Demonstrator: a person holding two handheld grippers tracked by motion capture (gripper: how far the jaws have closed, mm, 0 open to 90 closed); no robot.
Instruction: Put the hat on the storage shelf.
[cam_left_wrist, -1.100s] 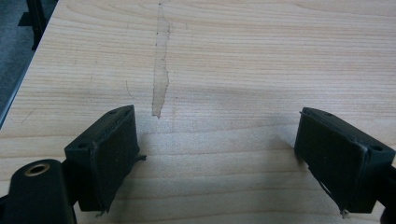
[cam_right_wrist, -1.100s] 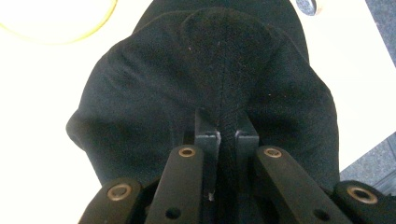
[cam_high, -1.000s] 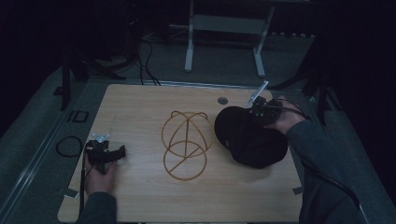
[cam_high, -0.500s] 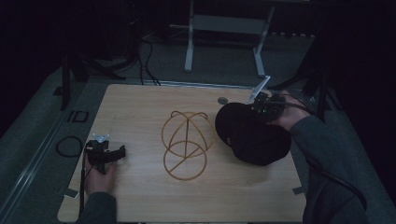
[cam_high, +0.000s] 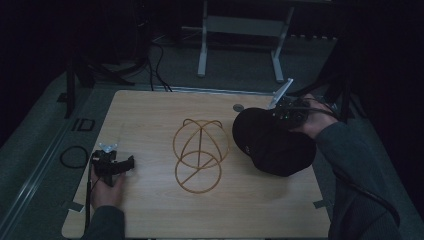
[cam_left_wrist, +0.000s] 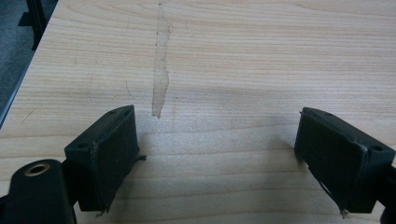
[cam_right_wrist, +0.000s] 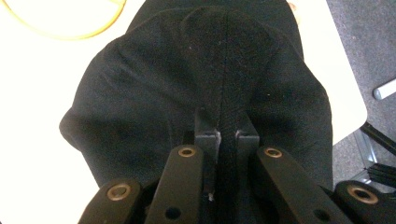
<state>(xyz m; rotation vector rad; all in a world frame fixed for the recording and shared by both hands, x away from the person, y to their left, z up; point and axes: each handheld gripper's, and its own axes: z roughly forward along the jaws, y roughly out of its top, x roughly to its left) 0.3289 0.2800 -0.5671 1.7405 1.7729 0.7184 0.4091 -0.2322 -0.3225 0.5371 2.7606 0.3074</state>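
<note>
On the right half of the wooden table (cam_high: 150, 210), item one: a black cap (cam_high: 272, 145), lying just beside the wire hat stand (cam_high: 200, 155), its edge near the stand's hoops though I cannot tell whether they touch. My right gripper (cam_high: 286, 114) sits at the cap's far edge; its jaws are pinched narrow on a fold of the cap's fabric along a seam, which the right gripper view makes plain, with the cap (cam_right_wrist: 205, 84) spread beyond the jaws and a yellow curve of the stand (cam_right_wrist: 70, 23) at the upper left. Item two: my left gripper (cam_high: 112, 164), resting near the table's left edge, well apart from cap and stand, jaws wide with nothing between them; the left gripper view adds a pale streak (cam_left_wrist: 160, 70) on the bare wood. Status, as I judge it: cap grasped, not yet on the stand; lifting and seating it over the hoops remains.
</note>
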